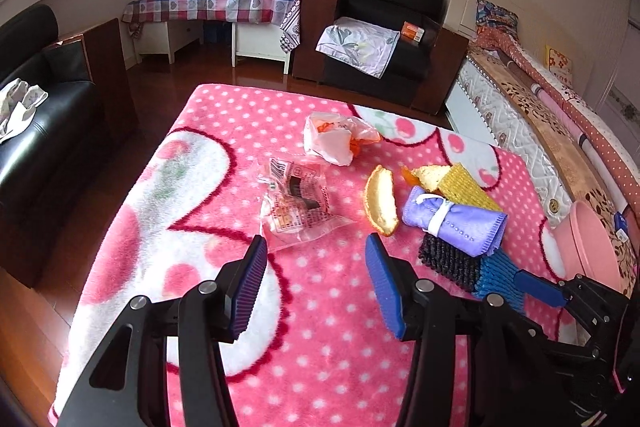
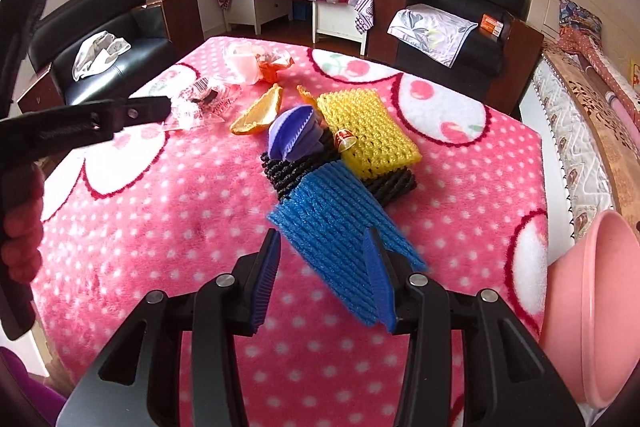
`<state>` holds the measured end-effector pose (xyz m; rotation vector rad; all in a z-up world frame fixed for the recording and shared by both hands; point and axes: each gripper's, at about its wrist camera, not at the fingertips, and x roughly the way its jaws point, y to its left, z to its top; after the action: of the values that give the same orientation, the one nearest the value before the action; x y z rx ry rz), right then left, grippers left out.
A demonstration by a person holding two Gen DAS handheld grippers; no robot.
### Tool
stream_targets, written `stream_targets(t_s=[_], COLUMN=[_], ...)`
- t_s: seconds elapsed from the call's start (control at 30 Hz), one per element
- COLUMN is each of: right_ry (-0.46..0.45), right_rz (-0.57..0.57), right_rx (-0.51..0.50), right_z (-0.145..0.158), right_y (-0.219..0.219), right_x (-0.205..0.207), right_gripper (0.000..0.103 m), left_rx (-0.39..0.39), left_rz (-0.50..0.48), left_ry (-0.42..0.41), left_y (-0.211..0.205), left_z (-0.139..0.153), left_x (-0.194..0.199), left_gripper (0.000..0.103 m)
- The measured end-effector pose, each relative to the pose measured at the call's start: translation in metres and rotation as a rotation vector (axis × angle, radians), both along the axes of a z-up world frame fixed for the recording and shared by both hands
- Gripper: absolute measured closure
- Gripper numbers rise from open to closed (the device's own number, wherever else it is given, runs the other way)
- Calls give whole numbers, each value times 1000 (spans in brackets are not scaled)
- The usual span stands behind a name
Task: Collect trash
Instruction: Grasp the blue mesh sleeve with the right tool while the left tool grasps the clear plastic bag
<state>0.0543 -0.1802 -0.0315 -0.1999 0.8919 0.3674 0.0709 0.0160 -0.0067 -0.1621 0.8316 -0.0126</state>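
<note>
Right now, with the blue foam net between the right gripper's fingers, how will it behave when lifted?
The blue net is probably very light: it is open foam mesh. It likely flops, since its free end already sags past the right gripper. It may drag the black net, because it seems to lie partly over it.

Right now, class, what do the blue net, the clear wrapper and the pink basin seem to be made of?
Blue net: soft foam mesh, matt, with ribbed woven strands. Clear wrapper: thin plastic film, glossy, crinkled and see-through. Pink basin: probably hard plastic, smooth with a slight sheen.
</note>
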Motion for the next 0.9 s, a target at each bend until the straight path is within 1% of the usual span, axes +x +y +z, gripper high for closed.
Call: stream_targets(t_s=[0.07, 0.13, 0.17, 0.2, 0.27, 0.3, 0.33, 0.47, 0.63, 0.77, 0.83, 0.87, 0.9], right_ry=[13, 36, 41, 44, 48, 47, 47, 45, 65, 79, 77, 77, 79], right_rz=[-16, -30, -37, -40, -50, -51, -50, -44, -47, -62, -71, -78, -83], right_rx=[-16, -14, -4, 6, 14, 20, 36, 104, 218, 264, 267, 266, 266], right_z=[-5, -10, -11, -12, -12, -11, -9, 2, 15, 19, 20, 19, 19], right_y=[0, -3, -5, -7, -10, -12, -14, -20, -28, -34, -36, -37, -38], right_x=[4, 8, 8, 9, 8, 7, 6, -2, -13, -15, -16, -16, -16], right_gripper=[59, 59, 61, 66, 83, 87, 89, 91, 91, 91, 91, 91, 91], left_rx=[-16, -40, -48, -51, -54, -55, -54, -55, -67, -76, -71, -68, -65], left_rz=[-2, -3, 0, 4, 9, 11, 13, 21, 38, 44, 40, 36, 34], left_ry=[1, 10, 17, 25, 36, 39, 39, 42, 71, 75, 76, 79, 79], left_y=[8, 14, 17, 18, 20, 20, 20, 23, 29, 27, 23, 21, 19], left_z=[-2, -5, -8, -10, -15, -17, -18, -24, -34, -39, -41, -42, -42], left_x=[-1, -1, -1, 1, 4, 7, 10, 19, 37, 46, 48, 49, 49], left_gripper=[49, 48, 48, 48, 48, 48, 48, 48, 48, 49, 54, 64, 66])
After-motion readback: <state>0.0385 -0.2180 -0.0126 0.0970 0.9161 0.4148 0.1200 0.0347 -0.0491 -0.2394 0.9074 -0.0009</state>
